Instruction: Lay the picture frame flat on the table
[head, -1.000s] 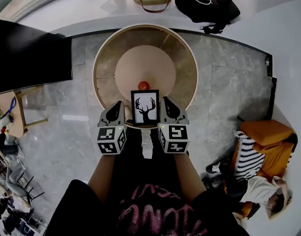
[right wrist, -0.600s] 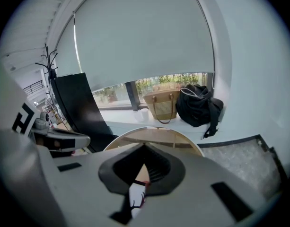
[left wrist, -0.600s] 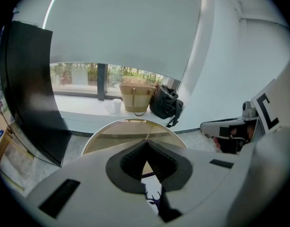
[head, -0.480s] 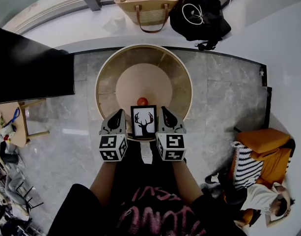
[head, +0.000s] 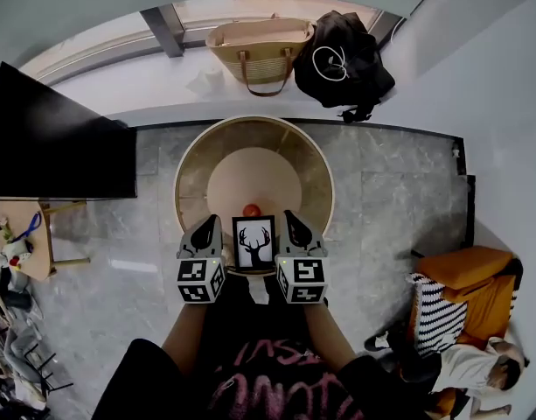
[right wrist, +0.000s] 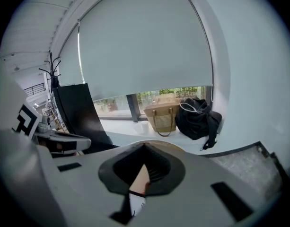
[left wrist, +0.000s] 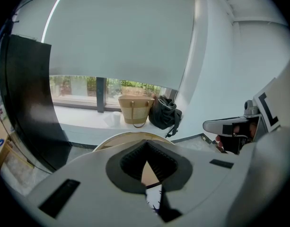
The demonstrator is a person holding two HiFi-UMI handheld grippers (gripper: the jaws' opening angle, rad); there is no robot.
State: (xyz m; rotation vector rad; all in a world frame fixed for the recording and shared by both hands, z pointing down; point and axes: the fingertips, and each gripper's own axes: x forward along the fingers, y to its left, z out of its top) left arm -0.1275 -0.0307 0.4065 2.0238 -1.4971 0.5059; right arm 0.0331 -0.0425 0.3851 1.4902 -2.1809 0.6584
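Note:
A black picture frame (head: 254, 243) with a deer-antler print stands upright at the near edge of the round wooden table (head: 191, 169). My left gripper (head: 212, 225) sits just left of the frame and my right gripper (head: 289, 220) just right of it, and I cannot tell whether either touches it. Both are shut with nothing between the jaws. A small red ball (head: 251, 210) lies on the table right behind the frame. In the left gripper view, a strip of the frame (left wrist: 155, 201) shows through the slit below the left gripper (left wrist: 145, 148). The right gripper (right wrist: 145, 149) likewise shows a sliver of frame (right wrist: 136, 203).
A woven bag (head: 259, 46) and a black bag (head: 346, 59) sit on the window sill beyond the table. A large black panel (head: 58, 143) stands at the left. An orange seat with a striped cushion (head: 442, 300) is at the right, on the grey marble floor (head: 399, 182).
The head view has tipped up, so table, frame and grippers sit lower and smaller and more of the sill shows. Both grippers still flank the upright frame.

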